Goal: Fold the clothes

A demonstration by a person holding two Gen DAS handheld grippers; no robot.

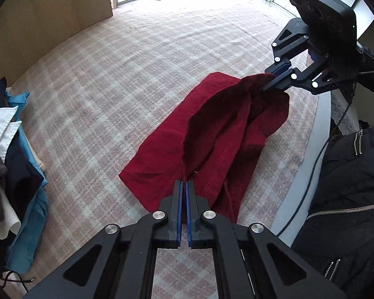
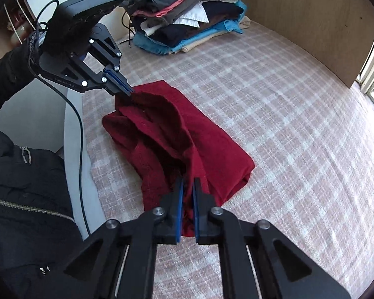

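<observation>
Red garment [image 1: 162, 154] pinched by both hand-held grippers, left [image 1: 183, 183] and right [image 2: 188, 180], its shape hidden in folds

The red garment [image 1: 212, 134] hides its own lower folds, and the clothes pile [image 1: 10, 154] is cut off at the frame's edge.

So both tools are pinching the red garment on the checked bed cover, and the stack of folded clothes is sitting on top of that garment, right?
Not quite. The stack of folded clothes sits apart from the red garment, at the far end of the checked bed cover, as the right wrist view shows. The rest holds: the left tool and right tool both pinch it.
</observation>
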